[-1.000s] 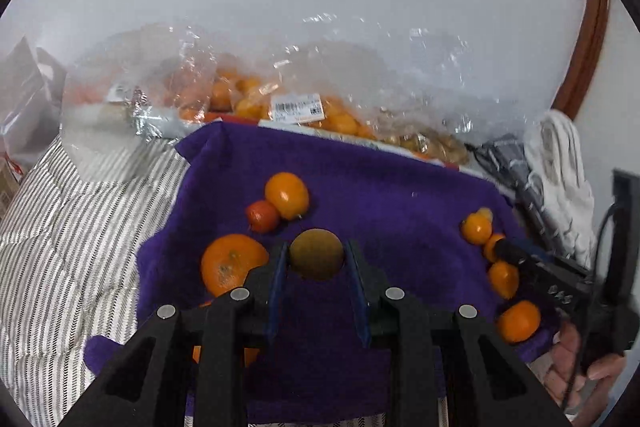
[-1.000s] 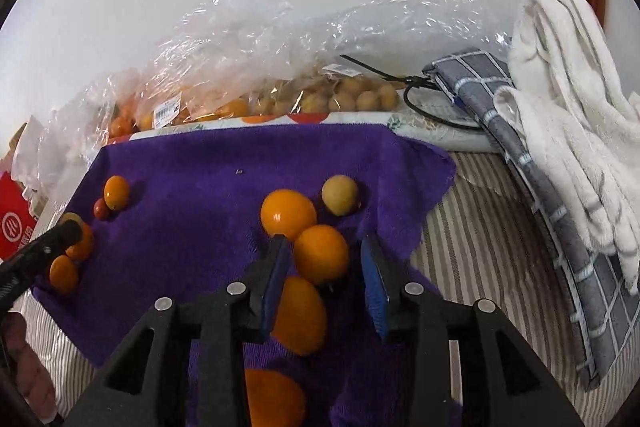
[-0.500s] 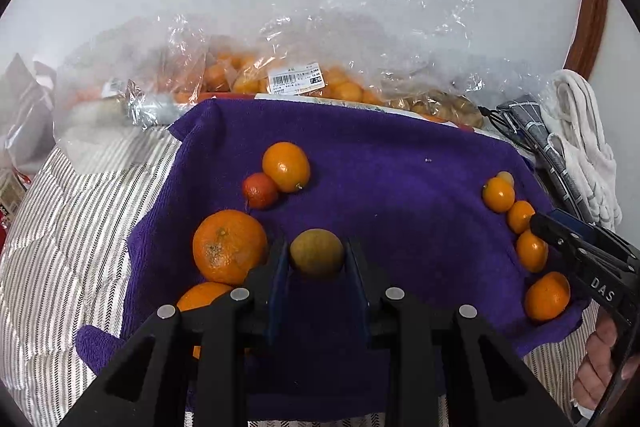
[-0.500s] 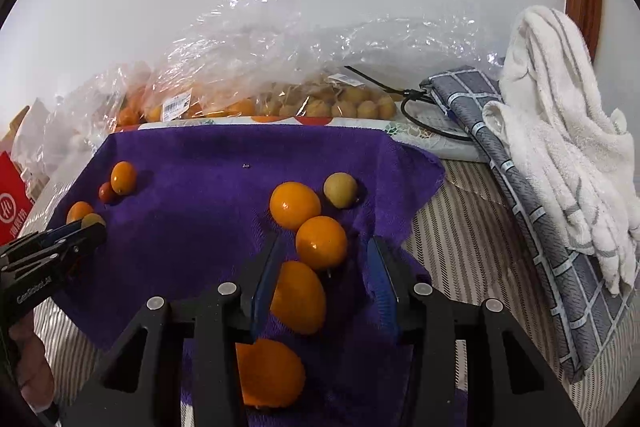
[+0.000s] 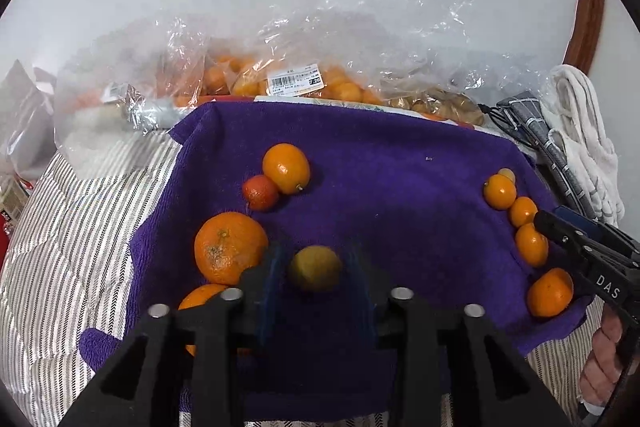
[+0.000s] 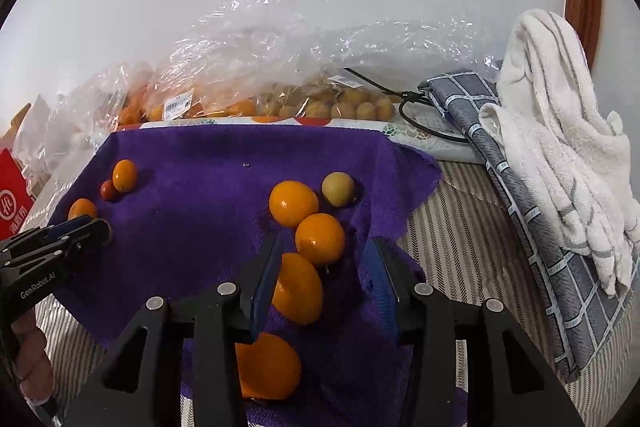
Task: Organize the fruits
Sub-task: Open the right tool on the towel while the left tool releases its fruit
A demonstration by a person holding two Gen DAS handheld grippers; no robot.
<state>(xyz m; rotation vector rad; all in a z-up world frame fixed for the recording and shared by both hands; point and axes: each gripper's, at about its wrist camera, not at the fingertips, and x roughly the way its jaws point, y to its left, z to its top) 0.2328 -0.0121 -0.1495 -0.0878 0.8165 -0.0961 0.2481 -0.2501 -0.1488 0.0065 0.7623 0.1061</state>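
A purple towel (image 5: 400, 187) lies on a striped bed and carries loose fruit. My left gripper (image 5: 316, 267) has its blurred jaws spread a little beside a yellow-green fruit (image 5: 315, 267) that lies on the towel between them. A big orange (image 5: 230, 247), a small red fruit (image 5: 260, 191) and a kumquat (image 5: 286, 167) lie to its left. My right gripper (image 6: 324, 267) is open over a row of orange fruits (image 6: 320, 238), with a pale yellow fruit (image 6: 338, 189) beyond. Each gripper shows at the edge of the other view.
Clear plastic bags of oranges and small brown fruits (image 5: 304, 83) lie along the wall behind the towel. A grey checked cloth (image 6: 520, 211) and a white towel (image 6: 560, 131) lie to the right. A red packet (image 6: 12, 199) sits at the far left.
My left gripper's jaws have spread off the yellow-green fruit, which now rests on the towel. My right gripper has opened wider and drawn back from the orange fruit it was around.
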